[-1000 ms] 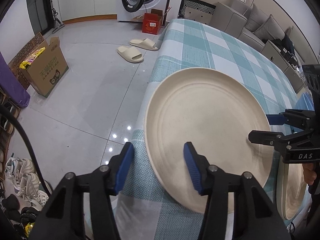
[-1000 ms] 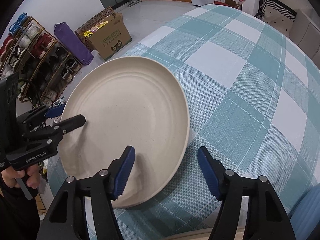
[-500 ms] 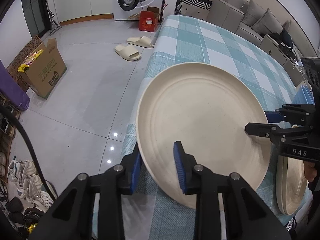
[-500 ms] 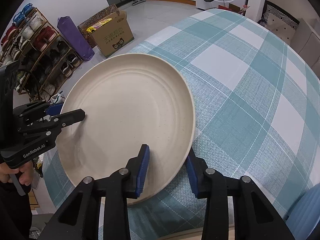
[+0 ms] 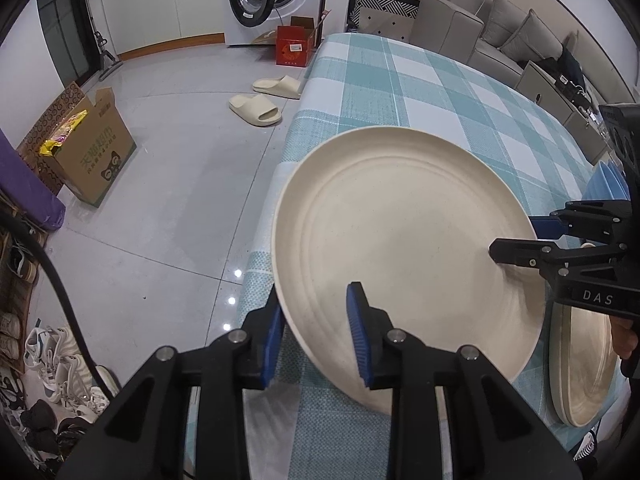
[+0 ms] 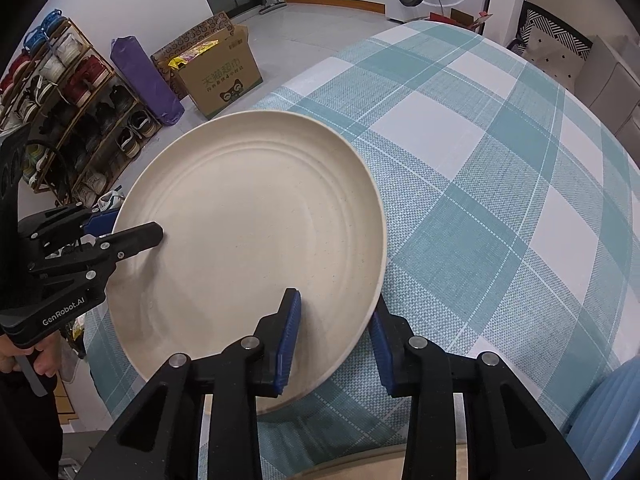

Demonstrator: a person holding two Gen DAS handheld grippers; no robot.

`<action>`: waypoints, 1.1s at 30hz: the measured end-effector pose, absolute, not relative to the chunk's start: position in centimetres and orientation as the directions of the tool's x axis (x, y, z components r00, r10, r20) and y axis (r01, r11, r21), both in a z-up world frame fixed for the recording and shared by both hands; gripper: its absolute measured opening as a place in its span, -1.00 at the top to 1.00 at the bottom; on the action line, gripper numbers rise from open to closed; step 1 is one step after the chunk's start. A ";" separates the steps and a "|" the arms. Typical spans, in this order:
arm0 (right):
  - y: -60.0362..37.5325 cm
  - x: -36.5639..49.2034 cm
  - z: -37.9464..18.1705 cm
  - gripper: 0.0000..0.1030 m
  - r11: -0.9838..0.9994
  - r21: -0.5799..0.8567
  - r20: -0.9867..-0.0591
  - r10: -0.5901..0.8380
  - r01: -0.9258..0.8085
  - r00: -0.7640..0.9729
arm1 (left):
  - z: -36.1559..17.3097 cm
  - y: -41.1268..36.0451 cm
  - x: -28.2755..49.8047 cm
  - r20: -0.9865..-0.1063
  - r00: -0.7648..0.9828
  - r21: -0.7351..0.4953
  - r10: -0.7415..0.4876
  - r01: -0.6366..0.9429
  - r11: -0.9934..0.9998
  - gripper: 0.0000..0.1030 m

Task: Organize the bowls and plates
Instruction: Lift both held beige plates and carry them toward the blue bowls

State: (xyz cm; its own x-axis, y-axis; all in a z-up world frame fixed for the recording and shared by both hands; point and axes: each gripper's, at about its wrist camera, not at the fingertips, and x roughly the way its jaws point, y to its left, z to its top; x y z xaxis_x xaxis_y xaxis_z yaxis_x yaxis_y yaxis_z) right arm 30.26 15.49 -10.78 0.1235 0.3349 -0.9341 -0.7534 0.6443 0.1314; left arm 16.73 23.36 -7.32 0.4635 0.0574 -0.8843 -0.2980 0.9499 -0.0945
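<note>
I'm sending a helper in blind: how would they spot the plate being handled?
Find the checked table. At its floor-side edge is a big cream plate, pinched by the left gripper and right gripper. The other plate sits unheld beside it.

Large cream plate point(image 5: 404, 236) (faint concentric ridges), tilted above checked tablecloth, second cream plate point(image 5: 584, 364) just beside it

Left tongs point(image 5: 316, 330) and right tongs point(image 6: 334, 338) angled steeply down, jaws just closed, each clamped on opposite rims of one plate point(image 5: 404, 256).
</note>
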 end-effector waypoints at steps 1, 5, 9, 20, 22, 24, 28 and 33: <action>15.4 30.2 -10.7 0.33 0.645 0.131 -0.934 0.335 -0.753 0.124 | -7.2 23.3 16.7 -0.883 0.465 -0.092 0.059 -0.296 0.951 0.44; 15.0 30.0 -10.3 0.33 0.646 0.126 -0.932 0.337 -0.753 0.133 | -6.7 22.8 16.6 -0.878 0.474 -0.089 0.061 -0.288 0.953 0.44; 14.4 30.0 -9.6 0.33 0.649 0.116 -0.928 0.340 -0.752 0.151 | -5.8 22.2 16.4 -0.871 0.487 -0.085 0.064 -0.277 0.957 0.44; 11.7 29.3 -6.8 0.33 0.666 0.096 -0.913 0.354 -0.740 0.201 | -3.2 19.9 15.9 -0.850 0.522 -0.068 0.068 -0.237 0.969 0.44; 11.1 29.0 -6.4 0.33 0.669 0.095 -0.911 0.356 -0.737 0.206 | -2.9 19.4 15.9 -0.849 0.525 -0.070 0.063 -0.229 0.971 0.44; 10.4 28.8 -6.0 0.33 0.674 0.091 -0.910 0.355 -0.733 0.213 | -2.6 18.9 15.7 -0.847 0.528 -0.070 0.058 -0.219 0.973 0.44; 9.1 28.3 -5.3 0.33 0.682 0.084 -0.909 0.352 -0.726 0.226 | -2.1 17.7 15.6 -0.845 0.533 -0.071 0.048 -0.201 0.977 0.44; 7.2 27.8 -4.7 0.33 0.695 0.074 -0.911 0.339 -0.715 0.235 | -1.7 16.2 15.7 -0.845 0.534 -0.070 0.033 -0.171 0.983 0.44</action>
